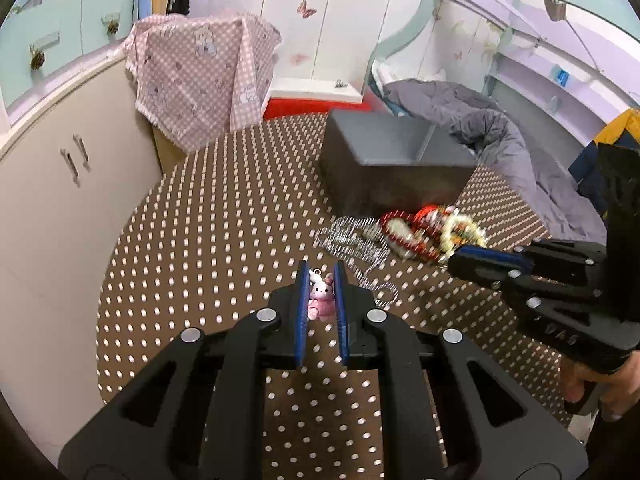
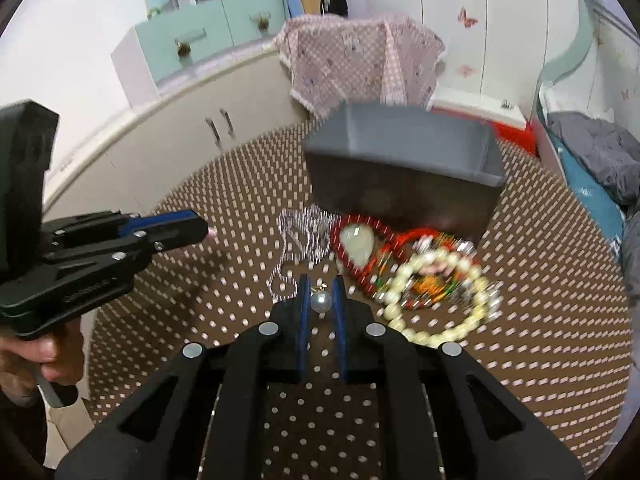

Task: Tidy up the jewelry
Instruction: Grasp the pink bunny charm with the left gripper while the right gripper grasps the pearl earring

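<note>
Both tongs are nearly closed, each pinching a small charm. Between its blue pads the left gripper (image 1: 322,280) holds a pink bunny charm (image 1: 321,296), and the right gripper (image 2: 321,285) holds a pearl pendant (image 2: 321,301) with a little gold loop at its top; both seem raised a little above the brown dotted tabletop (image 1: 208,240).

Both pieces are tiny and caught only near the fingertips. My worry is that the round pearl rolls out of the flat pads if the squeeze eases, or that the bunny twists free on the way over, and either could bounce off the table edge.

Just ahead lies the rest of the jewelry: a silver chain (image 2: 300,240) in loose loops, a red bead bracelet (image 2: 360,244) around a pale heart-shaped stone, and a cream pearl bracelet (image 2: 436,296) tangled with other colored beads I cannot make out through the blur. Behind that heap stands the grey box (image 2: 404,184), open-topped, most likely the destination. A low pass toward it could snag the chain and drag it along.
</note>
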